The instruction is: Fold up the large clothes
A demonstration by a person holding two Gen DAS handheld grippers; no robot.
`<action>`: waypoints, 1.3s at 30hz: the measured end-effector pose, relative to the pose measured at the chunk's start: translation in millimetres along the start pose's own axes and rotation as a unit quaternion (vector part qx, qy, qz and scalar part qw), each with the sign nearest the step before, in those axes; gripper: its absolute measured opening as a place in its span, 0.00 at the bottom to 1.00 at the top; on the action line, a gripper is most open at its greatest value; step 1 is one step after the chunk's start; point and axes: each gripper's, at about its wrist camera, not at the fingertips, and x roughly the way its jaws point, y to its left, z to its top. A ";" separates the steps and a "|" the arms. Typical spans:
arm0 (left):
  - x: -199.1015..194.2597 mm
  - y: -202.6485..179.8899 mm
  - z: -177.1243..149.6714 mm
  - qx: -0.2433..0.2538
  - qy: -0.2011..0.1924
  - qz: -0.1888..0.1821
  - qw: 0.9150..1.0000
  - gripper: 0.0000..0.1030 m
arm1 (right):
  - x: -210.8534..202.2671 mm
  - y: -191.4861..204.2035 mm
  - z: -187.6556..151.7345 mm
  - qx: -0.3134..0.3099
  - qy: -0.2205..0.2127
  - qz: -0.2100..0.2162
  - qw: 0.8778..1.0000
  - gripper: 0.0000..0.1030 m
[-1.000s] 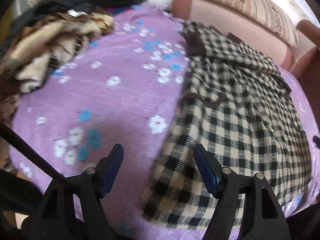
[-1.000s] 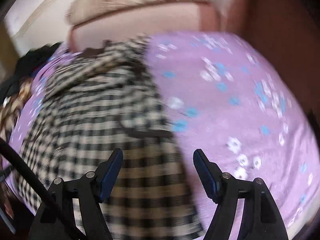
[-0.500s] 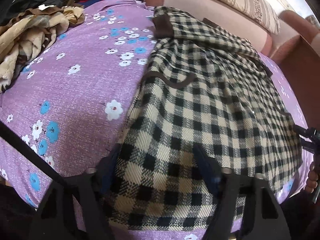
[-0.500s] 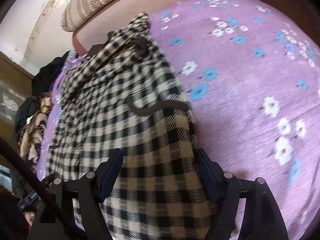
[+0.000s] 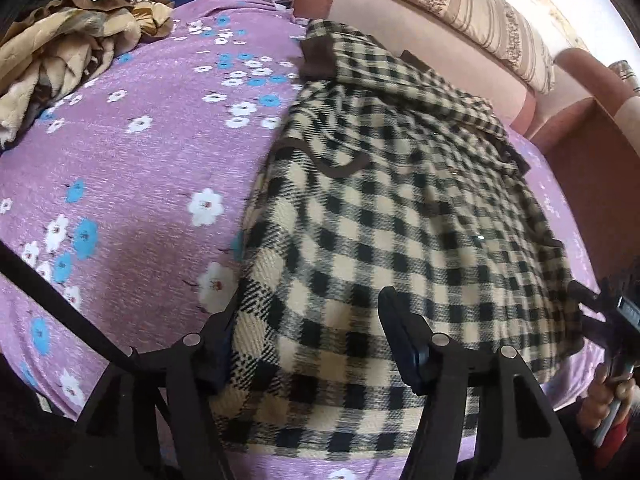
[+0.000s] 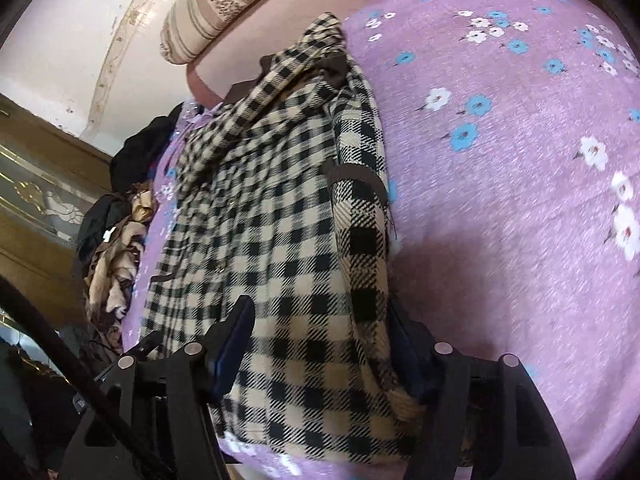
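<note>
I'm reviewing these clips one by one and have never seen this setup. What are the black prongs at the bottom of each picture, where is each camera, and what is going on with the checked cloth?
There is no robot here. A person holds a two-finger gripper in each hand, and each one carries a fisheye camera looking forward along its fingers, so the black prongs are the gripper's own fingers.

One picture comes from the left gripper, the other from the right gripper. Both look across a purple flowered bedcover on which a black-and-cream checked garment lies spread out. Each gripper stands open, its fingers straddling the near hem of the garment at opposite corners; nothing is clamped yet. In the left view, the person's right hand shows at the edge.

Further off lie a pile of other clothes and a striped bolster cushion.
</note>
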 end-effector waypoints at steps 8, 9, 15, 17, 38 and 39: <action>-19.5 9.9 3.1 -0.012 -0.008 0.031 0.999 0.07 | -6.7 0.6 -6.9 0.007 -0.018 -0.032 0.999 0.11; -25.4 10.0 2.1 -0.014 -0.012 0.029 0.999 0.07 | -13.3 0.9 -6.6 0.011 -0.025 -0.019 0.999 0.10; -77.0 7.8 -12.7 -0.003 -0.041 0.006 0.999 0.06 | -47.5 -3.7 -16.0 0.031 -0.041 0.059 0.997 0.09; -89.4 7.7 -18.6 0.005 -0.050 0.013 0.999 0.05 | -56.0 -11.2 -25.1 0.037 -0.039 0.065 0.996 0.09; -88.2 48.6 -27.7 -0.041 -0.054 0.021 0.997 0.62 | -58.8 -24.9 6.6 -0.006 -0.048 -0.097 0.994 0.69; -81.1 46.2 -26.7 -0.035 -0.048 0.022 0.998 0.62 | -54.1 -27.7 4.6 -0.003 -0.039 -0.091 0.995 0.69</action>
